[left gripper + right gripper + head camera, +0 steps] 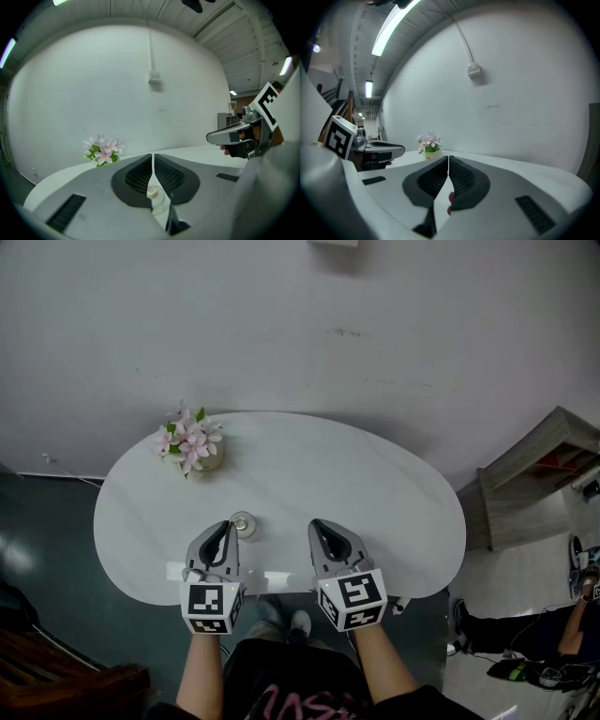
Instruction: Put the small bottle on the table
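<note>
One white oval bench (375, 493) stands against a pale wall (422, 324), seen from steeply above. On it are two things. One small bottle (244, 524), clear with a pale cap, stands upright near the bench's near edge, left of centre. One pot of pink flowers (190, 442) sits at the far left, well apart from the bottle. Two bare forearms reach in from the near side, one left (202, 671) and one right (380, 662), roughly parallel and pointing away from the person. Each holds one pair of grey tongs, and each pair carries one marker cube (211, 606) at its near end. The left tongs (222, 526) are clenched, tips pressed together, with nothing caught between them. The bottle stands on the bench just to the right of those tips. In the left gripper view it shows below the joined tips, through the slit between the pads. The right tongs (320, 524) are also clenched with nothing held, and hover over the middle of the bench's near edge, near the left pair but not touching it. Off the bench to the right stands one wooden shelf unit (534, 474). One other person's legs and shoes (497, 629) show on the floor at the near right.
</note>
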`<state>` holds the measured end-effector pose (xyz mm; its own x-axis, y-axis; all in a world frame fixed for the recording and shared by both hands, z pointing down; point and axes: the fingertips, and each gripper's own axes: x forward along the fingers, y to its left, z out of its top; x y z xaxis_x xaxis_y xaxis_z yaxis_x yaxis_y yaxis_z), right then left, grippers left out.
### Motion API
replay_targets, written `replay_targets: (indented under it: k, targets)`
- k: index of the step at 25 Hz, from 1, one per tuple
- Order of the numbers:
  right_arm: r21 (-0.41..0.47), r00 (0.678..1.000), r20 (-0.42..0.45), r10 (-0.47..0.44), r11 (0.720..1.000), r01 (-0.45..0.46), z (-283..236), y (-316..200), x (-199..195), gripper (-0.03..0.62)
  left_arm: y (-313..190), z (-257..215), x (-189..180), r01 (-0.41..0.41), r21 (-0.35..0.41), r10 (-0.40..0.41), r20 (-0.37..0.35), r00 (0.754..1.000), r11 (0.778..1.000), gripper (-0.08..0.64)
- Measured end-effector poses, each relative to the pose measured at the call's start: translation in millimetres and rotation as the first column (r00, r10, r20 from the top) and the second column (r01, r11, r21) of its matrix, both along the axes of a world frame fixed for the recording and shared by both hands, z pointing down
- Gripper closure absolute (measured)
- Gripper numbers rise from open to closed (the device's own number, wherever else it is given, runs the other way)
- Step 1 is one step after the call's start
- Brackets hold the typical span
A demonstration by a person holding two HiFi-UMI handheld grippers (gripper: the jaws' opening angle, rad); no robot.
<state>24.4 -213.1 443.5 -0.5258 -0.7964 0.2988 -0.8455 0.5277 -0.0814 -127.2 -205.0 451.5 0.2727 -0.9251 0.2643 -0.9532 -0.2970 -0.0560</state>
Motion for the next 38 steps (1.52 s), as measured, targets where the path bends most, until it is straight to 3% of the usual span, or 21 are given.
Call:
replay_targets:
  k: [21,38]
  targets:
    - [0.142,0.999,0.002,-0.034,0.989,0.033,-50,9,4,0.525,13,-48,7,0.021,0.101,-0.021,0.0,1.0,0.995,0.545]
    - [0.192,1.0,0.016,-0.022,0.981,0.018,-65,20,13,0.525,27,-73,10,0.026,0.16,-0.023,-0.024,0.999,0.987,0.545]
